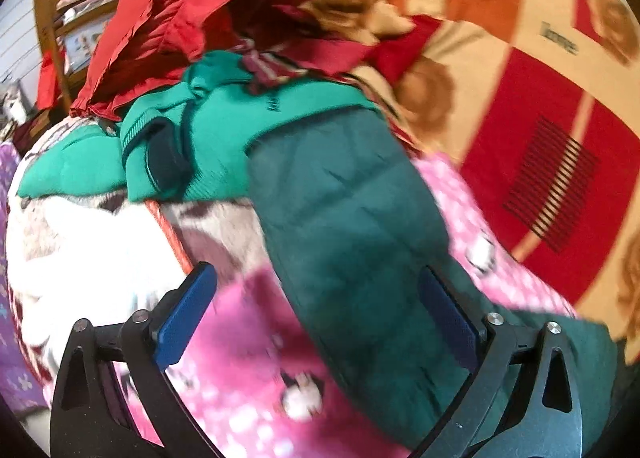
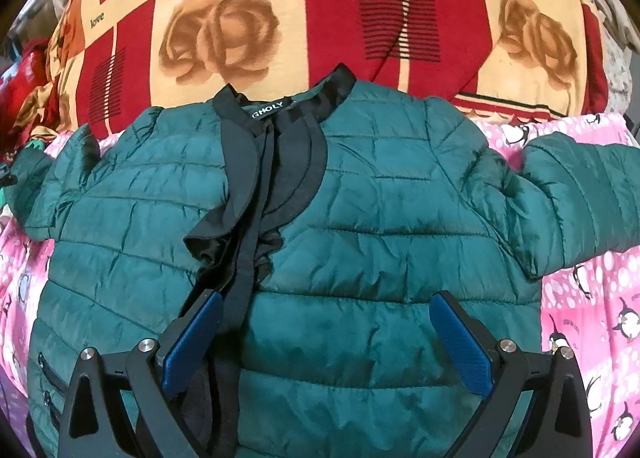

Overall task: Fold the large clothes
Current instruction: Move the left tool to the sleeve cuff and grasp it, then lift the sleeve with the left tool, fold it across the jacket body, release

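While the dark green quilted puffer jacket (image 2: pixel 360 258) lies spread front-up on a pink penguin-print sheet (image 2: pixel 588 298), the right gripper (image 2: pixel 326 336) hangs over its lower chest with both blue-padded fingers (image 2: pixel 192 342) spread wide and nothing between them. Black trim runs down the jacket's front opening, and a black collar (image 2: pixel 280 102) with a white-lettered label points toward a red, orange and cream blanket printed with brown roses (image 2: pixel 224 38). One sleeve (image 2: pixel 580 202) stretches out to the right of that view across the pink sheet. From the left wrist camera, the left gripper (image 1: pixel 318 318) is likewise wide apart and holds nothing; the jacket's other sleeve (image 1: pixel 352 218) runs between its fingers (image 1: pixel 184 322), though whether the right-hand pad touches the fabric cannot be told in the blur. Beyond that sleeve sits a bright green knitted garment (image 1: pixel 200 146), crumpled, with a rumpled red garment (image 1: pixel 168 18) heaped behind it. A white and grey fleecy blanket (image 1: pixel 100 238) lies to the left.
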`<state>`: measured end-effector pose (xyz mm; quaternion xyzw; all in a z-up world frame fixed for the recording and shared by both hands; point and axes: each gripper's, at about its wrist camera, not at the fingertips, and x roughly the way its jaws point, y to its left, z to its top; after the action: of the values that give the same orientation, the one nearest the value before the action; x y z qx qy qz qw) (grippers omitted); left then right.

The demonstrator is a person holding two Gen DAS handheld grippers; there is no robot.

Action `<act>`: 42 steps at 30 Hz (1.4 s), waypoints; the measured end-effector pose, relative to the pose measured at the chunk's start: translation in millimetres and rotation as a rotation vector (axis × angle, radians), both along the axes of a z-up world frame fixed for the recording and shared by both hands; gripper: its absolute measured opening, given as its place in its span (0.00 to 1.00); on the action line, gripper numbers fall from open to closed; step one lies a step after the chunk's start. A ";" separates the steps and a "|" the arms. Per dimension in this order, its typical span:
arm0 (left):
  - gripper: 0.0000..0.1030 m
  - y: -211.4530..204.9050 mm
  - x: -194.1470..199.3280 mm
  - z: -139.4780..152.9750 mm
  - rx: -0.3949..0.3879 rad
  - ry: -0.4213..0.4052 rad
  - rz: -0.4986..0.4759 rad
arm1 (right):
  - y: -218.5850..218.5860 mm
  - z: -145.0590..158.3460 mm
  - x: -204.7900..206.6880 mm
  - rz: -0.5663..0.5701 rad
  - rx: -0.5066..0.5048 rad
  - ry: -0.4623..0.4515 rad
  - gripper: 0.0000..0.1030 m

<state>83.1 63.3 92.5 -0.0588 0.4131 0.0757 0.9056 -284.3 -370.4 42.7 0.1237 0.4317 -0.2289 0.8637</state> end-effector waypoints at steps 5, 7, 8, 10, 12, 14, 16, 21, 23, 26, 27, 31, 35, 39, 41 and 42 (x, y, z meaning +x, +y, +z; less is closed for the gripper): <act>0.88 12.9 27.9 -13.2 -0.008 -0.002 0.019 | -1.3 0.2 5.4 0.006 -0.009 0.009 1.00; 0.77 11.9 35.7 -18.2 -0.018 0.004 0.004 | -2.1 -1.0 8.4 0.004 -0.012 0.013 1.00; 0.65 9.6 38.6 -20.4 -0.029 0.005 -0.008 | -2.7 -2.5 10.3 0.002 -0.012 0.019 1.00; 0.45 5.8 41.6 -22.5 -0.049 -0.006 -0.041 | -3.5 -6.3 13.1 0.000 -0.005 0.031 1.00; 0.20 2.6 40.1 -20.3 -0.048 -0.015 -0.046 | -4.3 -9.5 14.9 0.001 -0.004 0.041 1.00; 0.12 -0.1 35.5 -12.8 -0.071 -0.025 -0.055 | -5.2 -11.4 15.5 0.001 -0.001 0.048 1.00; 0.12 -6.9 21.6 0.9 -0.075 -0.063 -0.092 | -5.9 -10.6 14.6 0.001 0.002 0.041 1.00; 0.11 -32.4 -19.8 31.3 -0.051 -0.120 -0.200 | -7.7 -6.6 11.2 -0.001 0.000 0.026 1.00; 0.11 -41.1 -32.8 39.4 -0.039 -0.137 -0.228 | -9.7 -5.7 10.1 -0.004 -0.004 0.026 1.00; 0.11 -60.5 -60.5 51.8 -0.019 -0.160 -0.287 | -14.3 -5.1 7.9 -0.013 -0.014 0.031 1.00; 0.11 -67.6 -69.5 54.9 -0.016 -0.161 -0.307 | -16.3 -5.3 6.8 -0.016 -0.016 0.034 1.00; 0.11 -94.0 -100.4 64.4 -0.011 -0.155 -0.385 | -25.8 -2.5 -4.5 -0.037 -0.005 0.022 1.00; 0.11 -127.0 -133.8 70.9 -0.006 -0.159 -0.467 | -32.0 2.8 -15.8 -0.051 0.001 0.005 1.00; 0.11 -170.6 -172.9 75.0 0.013 -0.164 -0.569 | -37.7 9.5 -27.6 -0.063 0.004 -0.017 1.00; 0.11 -193.6 -190.8 74.4 0.026 -0.164 -0.613 | -41.9 12.3 -33.3 -0.070 0.005 -0.024 1.00; 0.11 -201.3 -196.2 73.8 0.030 -0.164 -0.629 | -44.4 13.5 -36.4 -0.075 0.006 -0.028 1.00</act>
<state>-113.1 -138.0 166.4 0.0791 0.3355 -0.2069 0.9156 -320.7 -414.8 56.2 0.1455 0.4154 -0.2582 0.8600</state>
